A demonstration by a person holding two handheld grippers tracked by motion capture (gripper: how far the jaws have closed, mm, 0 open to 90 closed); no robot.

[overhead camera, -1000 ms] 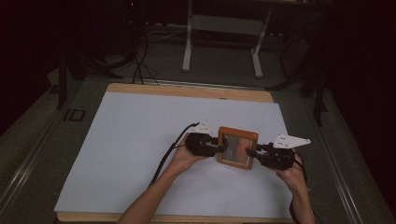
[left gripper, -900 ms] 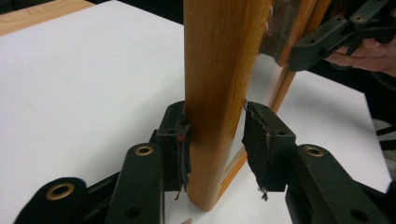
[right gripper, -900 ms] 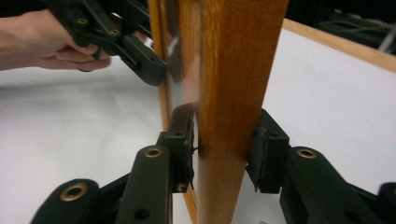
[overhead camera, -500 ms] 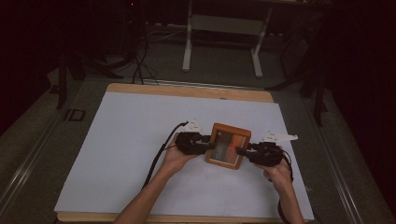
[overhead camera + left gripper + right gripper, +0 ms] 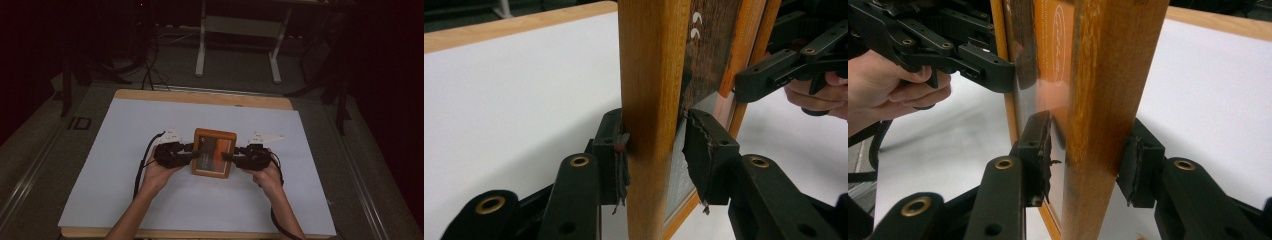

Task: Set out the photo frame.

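Change: the picture frame [image 5: 214, 152] and both grippers sit further left and nearer the person than a second ago, when the frame lay toward the right part of the white sheet [image 5: 125, 125].
Frame place: above the middle of the sheet, held between the two grippers, one on each side edge.
Left gripper [image 5: 654, 145]: jaws have just been closing; both pads press the frame's wooden side rail, one on the outer face, one on the glass side.
Right gripper [image 5: 1088, 150]: jaws have just been opening; the opposite rail stands between them, one pad against the glass side, the other close to the wood, so the grip looks kept.
Count: one picture frame, two grippers, two hands, one white sheet, one wooden table [image 5: 200, 97].
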